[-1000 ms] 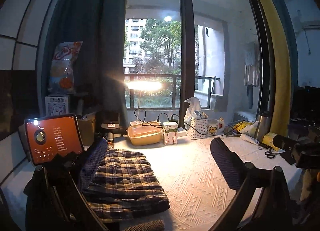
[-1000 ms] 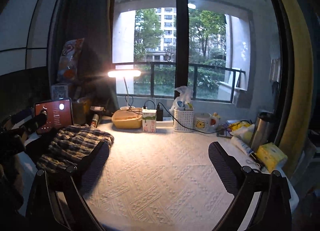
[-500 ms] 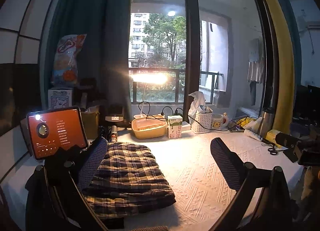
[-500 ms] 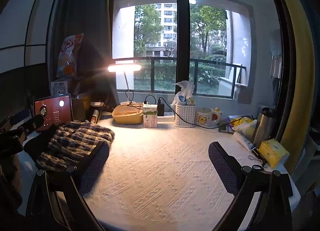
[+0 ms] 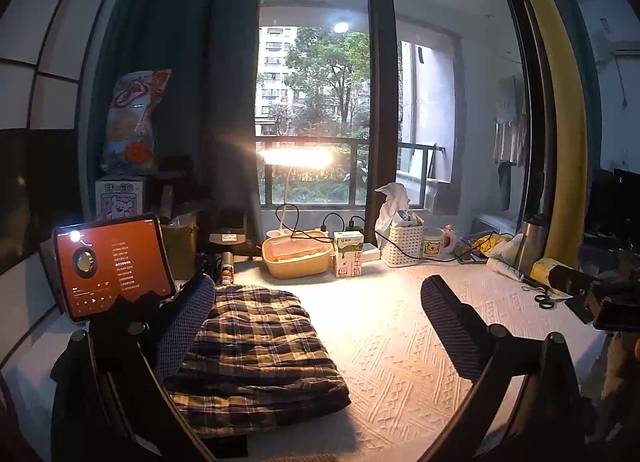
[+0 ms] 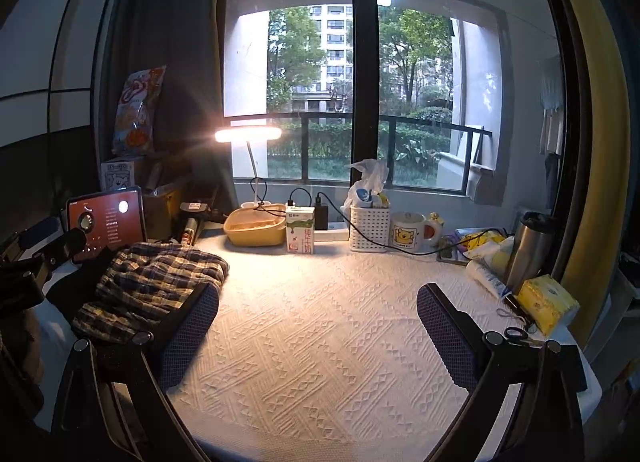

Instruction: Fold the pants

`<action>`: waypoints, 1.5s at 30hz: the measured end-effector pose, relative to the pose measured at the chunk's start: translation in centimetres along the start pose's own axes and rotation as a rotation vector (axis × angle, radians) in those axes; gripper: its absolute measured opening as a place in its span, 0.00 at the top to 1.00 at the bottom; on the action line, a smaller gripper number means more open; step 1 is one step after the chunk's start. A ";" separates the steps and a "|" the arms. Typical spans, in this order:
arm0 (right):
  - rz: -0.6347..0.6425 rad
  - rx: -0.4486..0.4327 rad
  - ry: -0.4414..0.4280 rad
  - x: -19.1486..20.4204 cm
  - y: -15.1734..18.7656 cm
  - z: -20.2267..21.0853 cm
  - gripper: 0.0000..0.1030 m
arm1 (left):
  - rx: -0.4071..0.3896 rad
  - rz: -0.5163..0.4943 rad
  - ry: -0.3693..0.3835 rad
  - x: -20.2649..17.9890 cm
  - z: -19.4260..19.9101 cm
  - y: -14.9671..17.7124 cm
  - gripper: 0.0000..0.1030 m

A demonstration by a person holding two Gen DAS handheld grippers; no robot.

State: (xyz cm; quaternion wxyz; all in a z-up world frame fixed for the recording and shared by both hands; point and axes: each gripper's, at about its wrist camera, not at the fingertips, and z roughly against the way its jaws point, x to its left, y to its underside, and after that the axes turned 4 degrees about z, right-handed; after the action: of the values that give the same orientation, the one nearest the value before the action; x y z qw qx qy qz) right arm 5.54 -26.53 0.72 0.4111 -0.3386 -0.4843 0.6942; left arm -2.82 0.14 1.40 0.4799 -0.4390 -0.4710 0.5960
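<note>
The plaid pants (image 5: 256,350) lie folded into a thick rectangular stack at the left of the white textured table (image 5: 400,350). My left gripper (image 5: 316,302) is open above the table, its left finger over the stack's left edge, nothing between the fingers. In the right wrist view the same pants (image 6: 152,286) rest at the left. My right gripper (image 6: 318,306) hangs open over the bare middle of the table (image 6: 320,342), to the right of the pants.
A lit tablet (image 5: 112,266) stands left of the pants. Along the window stand a desk lamp (image 6: 248,134), yellow tub (image 6: 254,228), milk carton (image 6: 300,230), white basket (image 6: 369,227), mug (image 6: 412,232) and steel flask (image 6: 528,252). Scissors (image 6: 516,333) and a yellow pack (image 6: 548,302) lie at the right edge.
Both grippers have lifted and tilted up a little, so the table sits lower in each view. The folded pants have not moved. Both grippers stay open.
</note>
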 end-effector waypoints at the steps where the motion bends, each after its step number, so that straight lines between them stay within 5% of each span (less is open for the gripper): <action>1: 0.000 0.000 0.000 0.0 0.0 0.0 0.03 | -0.001 0.000 0.000 0.0 0.0 0.0 0.01; 45: 0.000 0.005 -0.005 0.4 0.0 0.1 0.03 | 0.007 -0.002 0.012 -0.1 0.2 -0.1 0.01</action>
State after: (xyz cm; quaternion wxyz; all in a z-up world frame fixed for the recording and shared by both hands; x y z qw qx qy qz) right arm 5.23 -26.20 0.70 0.4108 -0.3358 -0.4835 0.6962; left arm -2.96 0.04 1.54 0.4850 -0.4404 -0.4664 0.5945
